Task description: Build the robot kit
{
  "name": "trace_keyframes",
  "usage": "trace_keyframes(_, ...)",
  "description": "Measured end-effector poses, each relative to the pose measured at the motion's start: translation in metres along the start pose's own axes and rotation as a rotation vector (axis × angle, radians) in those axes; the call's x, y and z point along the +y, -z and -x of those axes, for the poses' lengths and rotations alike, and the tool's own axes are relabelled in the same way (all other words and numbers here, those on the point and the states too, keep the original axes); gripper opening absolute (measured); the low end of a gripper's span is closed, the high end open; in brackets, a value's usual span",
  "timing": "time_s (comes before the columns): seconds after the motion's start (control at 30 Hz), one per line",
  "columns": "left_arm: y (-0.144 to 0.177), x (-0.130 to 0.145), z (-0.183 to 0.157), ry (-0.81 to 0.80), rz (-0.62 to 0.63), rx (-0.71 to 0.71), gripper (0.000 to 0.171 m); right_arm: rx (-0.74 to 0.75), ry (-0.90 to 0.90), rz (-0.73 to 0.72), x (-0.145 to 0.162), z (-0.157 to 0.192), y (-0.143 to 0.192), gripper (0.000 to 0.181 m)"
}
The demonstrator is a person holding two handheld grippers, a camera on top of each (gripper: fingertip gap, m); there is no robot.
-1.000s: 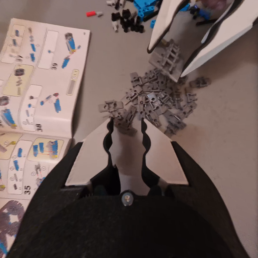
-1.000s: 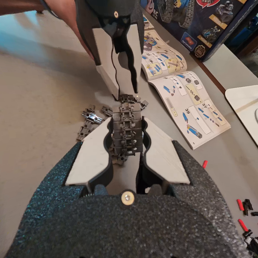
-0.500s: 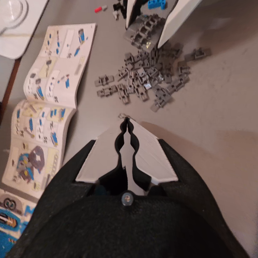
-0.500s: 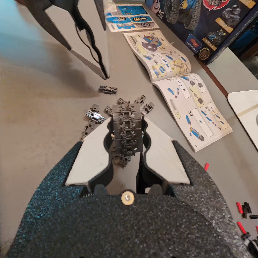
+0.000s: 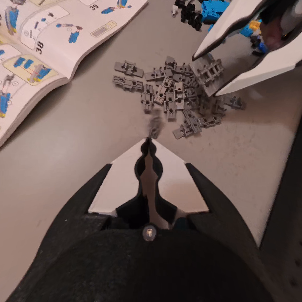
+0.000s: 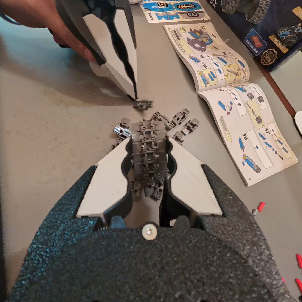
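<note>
While motion blur smears the single grey link (image 5: 155,123) pinched at the left gripper (image 5: 148,138) tips, jaws together on it just beside the link pile (image 5: 176,91), right gripper (image 6: 148,138) clamps the track strip (image 6: 147,147) over that pile; bare table (image 6: 49,130) left of pile, booklet (image 6: 237,98) right

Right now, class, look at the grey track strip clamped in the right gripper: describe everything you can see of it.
The track strip is a short chain of about five dull grey plastic links joined end to end, each a flat plate with a ladder-like ribbed spine down the middle. The right gripper clamps its two long edges between white fingers. It slants down toward the pile of loose links on the table; whether its far end touches them is unclear.
</note>
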State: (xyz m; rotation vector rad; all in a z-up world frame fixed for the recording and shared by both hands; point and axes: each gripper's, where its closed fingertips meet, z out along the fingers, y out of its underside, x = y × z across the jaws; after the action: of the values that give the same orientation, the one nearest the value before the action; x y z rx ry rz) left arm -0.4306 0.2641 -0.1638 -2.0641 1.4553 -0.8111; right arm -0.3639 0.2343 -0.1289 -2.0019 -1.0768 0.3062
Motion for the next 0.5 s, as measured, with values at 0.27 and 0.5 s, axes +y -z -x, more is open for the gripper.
trace_keyframes(0.27, 0.029, 0.005, -0.013, -0.342, -0.05, -0.128, 0.0, -0.023, 0.009, 0.012, 0.001, 0.004, 0.001, 0.04)
trace_keyframes(0.5, 0.0, -0.009, -0.014, -0.051, 0.058, -0.068, 0.026, -0.025, 0.03, 0.046, 0.007, 0.008, -0.005, 0.04)
